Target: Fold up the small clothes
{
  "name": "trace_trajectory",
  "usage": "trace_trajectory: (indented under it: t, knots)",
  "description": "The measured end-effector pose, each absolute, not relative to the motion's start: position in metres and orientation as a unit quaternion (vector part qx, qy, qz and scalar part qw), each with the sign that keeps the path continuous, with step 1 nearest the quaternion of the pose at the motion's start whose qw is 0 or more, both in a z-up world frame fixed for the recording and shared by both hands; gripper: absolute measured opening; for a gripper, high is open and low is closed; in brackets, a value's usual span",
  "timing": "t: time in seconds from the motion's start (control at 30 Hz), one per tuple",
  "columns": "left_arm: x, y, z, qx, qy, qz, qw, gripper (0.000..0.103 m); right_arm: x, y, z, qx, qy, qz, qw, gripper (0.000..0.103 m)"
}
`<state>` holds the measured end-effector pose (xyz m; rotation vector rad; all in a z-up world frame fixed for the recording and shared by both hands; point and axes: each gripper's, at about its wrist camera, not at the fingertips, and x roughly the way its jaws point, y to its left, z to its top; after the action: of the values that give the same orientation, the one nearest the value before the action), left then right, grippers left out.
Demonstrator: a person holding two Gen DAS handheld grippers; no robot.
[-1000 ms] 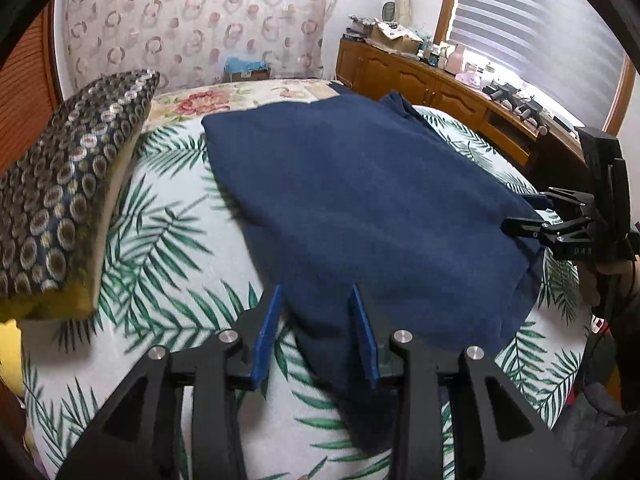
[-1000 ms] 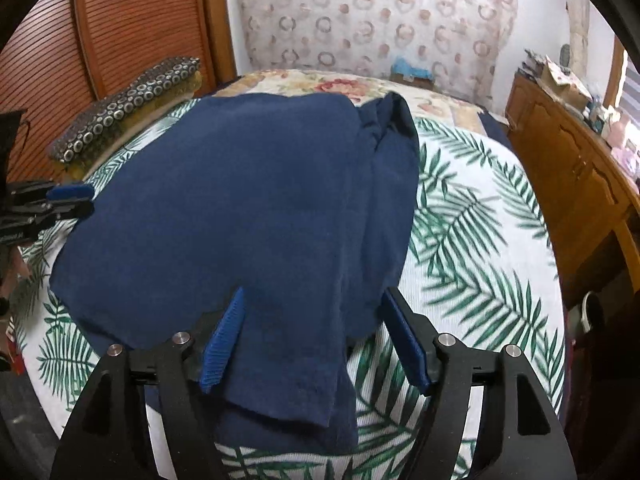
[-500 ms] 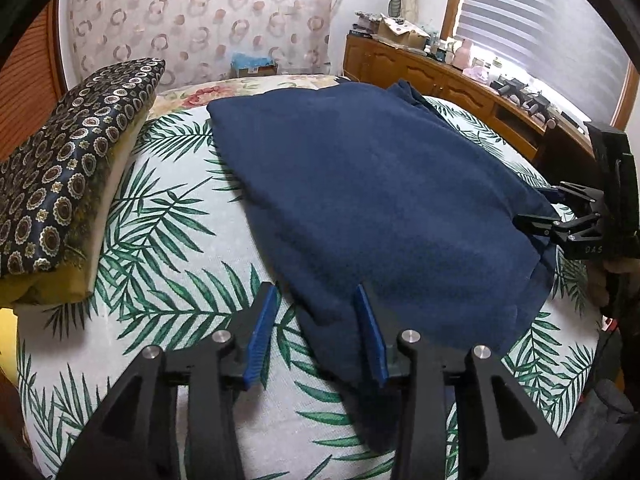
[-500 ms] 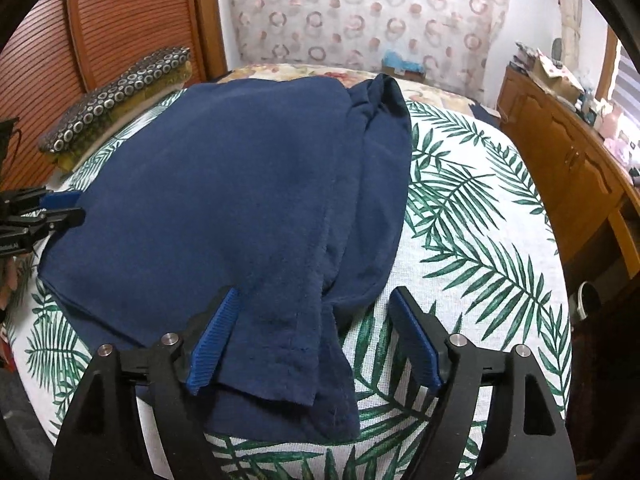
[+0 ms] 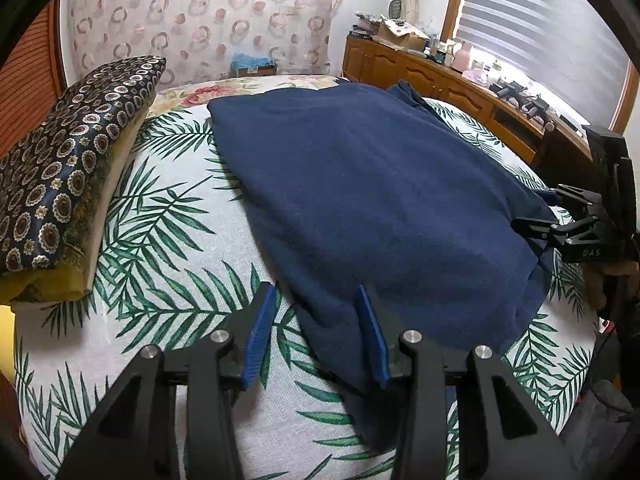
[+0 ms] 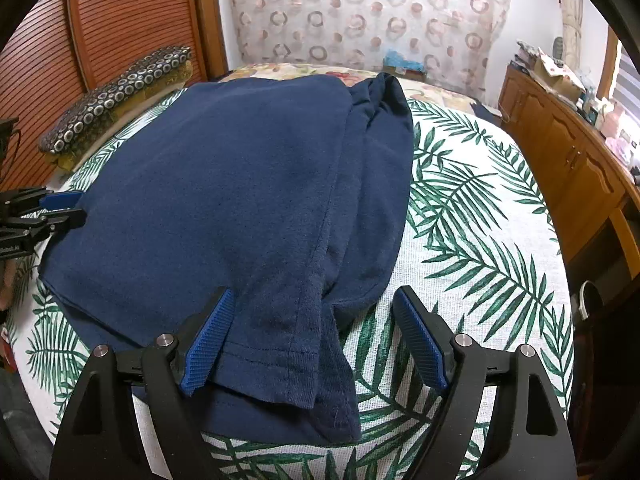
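Observation:
A navy blue shirt [image 5: 380, 200] lies folded in half on a palm-leaf bedspread [image 5: 160, 240]; it also shows in the right wrist view [image 6: 240, 200], with a sleeve [image 6: 376, 184] tucked along its right side. My left gripper [image 5: 316, 332] is open and empty over the shirt's near left corner. My right gripper [image 6: 312, 332] is open and empty over the hemmed near right corner. Each gripper shows in the other's view, the right one [image 5: 536, 216] at the shirt's right edge, the left one [image 6: 68, 208] at its left edge.
A dark patterned pillow [image 5: 60, 172] lies at the bed's left. A wooden dresser [image 5: 440, 80] with clutter runs along the right under a blinded window. A slatted wooden door [image 6: 100, 40] stands behind the pillow. A patterned curtain [image 5: 200, 20] hangs at the back.
Both grippers have pulled back slightly toward the near edge of the shirt and risen a little; the shirt lies as before. Both stay open.

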<state>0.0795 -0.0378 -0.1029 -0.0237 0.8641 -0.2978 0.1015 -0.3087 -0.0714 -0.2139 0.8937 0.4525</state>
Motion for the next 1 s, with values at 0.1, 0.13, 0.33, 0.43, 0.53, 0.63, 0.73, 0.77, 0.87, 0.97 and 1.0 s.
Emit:
trace_trajectory:
  t: [0.1, 0.13, 0.33, 0.43, 0.53, 0.63, 0.73, 0.77, 0.87, 0.97, 1.0]
  knots:
    - [0.073, -0.030, -0.102, -0.040, 0.419, -0.157, 0.893, 0.041, 0.102, -0.308, -0.072, -0.102, 0.428, 0.217, 0.872, 0.084]
    - [0.070, -0.027, -0.102, -0.051, 0.421, -0.164, 0.891, 0.041, 0.102, -0.309, -0.072, -0.102, 0.428, 0.217, 0.872, 0.084]
    - [0.052, -0.028, -0.100, -0.045, 0.430, -0.175, 0.885, 0.041, 0.100, -0.310, -0.069, -0.103, 0.430, 0.212, 0.872, 0.083]
    - [0.044, -0.030, -0.100, -0.045, 0.430, -0.178, 0.884, 0.041, 0.092, -0.317, -0.067, -0.097, 0.436, 0.219, 0.868, 0.081]
    - [0.041, -0.032, -0.100, -0.052, 0.430, -0.188, 0.882, 0.041, 0.083, -0.321, -0.067, -0.093, 0.443, 0.225, 0.863, 0.077]
    - [0.040, -0.037, -0.100, -0.056, 0.427, -0.201, 0.880, 0.039, 0.078, -0.320, -0.066, -0.089, 0.441, 0.234, 0.862, 0.066]
    - [0.041, -0.041, -0.100, -0.053, 0.427, -0.209, 0.879, 0.026, 0.078, -0.315, -0.065, -0.081, 0.438, 0.246, 0.861, 0.047]
    - [0.042, -0.041, -0.100, -0.052, 0.426, -0.209, 0.879, 0.019, 0.078, -0.312, -0.065, -0.080, 0.436, 0.249, 0.861, 0.041]
    - [0.045, -0.040, -0.097, -0.059, 0.424, -0.217, 0.877, 0.004, 0.078, -0.308, -0.066, -0.085, 0.429, 0.258, 0.861, 0.012]
    - [0.045, -0.035, -0.078, -0.084, 0.394, -0.234, 0.885, 0.003, 0.075, -0.308, -0.062, -0.085, 0.415, 0.265, 0.866, 0.005]
    - [0.047, -0.032, -0.068, -0.090, 0.381, -0.236, 0.889, 0.003, 0.075, -0.311, -0.059, -0.077, 0.409, 0.270, 0.868, 0.004]
